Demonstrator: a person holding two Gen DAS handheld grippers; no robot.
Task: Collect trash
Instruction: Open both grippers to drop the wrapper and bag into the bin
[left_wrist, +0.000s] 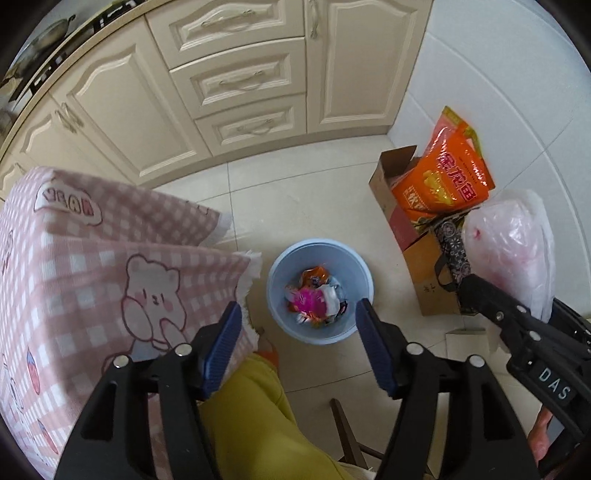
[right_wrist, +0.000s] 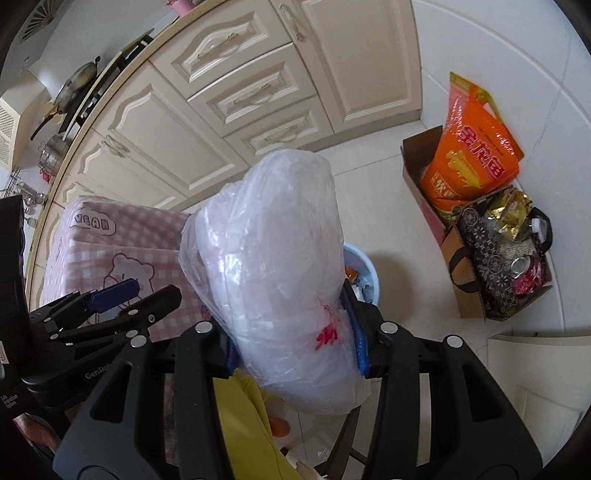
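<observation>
A light blue trash bin stands on the tiled floor, holding crumpled wrappers. My left gripper is open and empty, held above the bin, its blue pads either side of it. My right gripper is shut on a bundled translucent white plastic bag with red print. That bag also shows in the left wrist view, to the right of the bin. In the right wrist view the bag hides most of the bin. The left gripper shows at the left there.
A table under a pink checked cloth with a bear print stands left of the bin. Cream cabinets run behind. A cardboard box with an orange bag and a patterned bag of trash stand right. A yellow trouser leg is below.
</observation>
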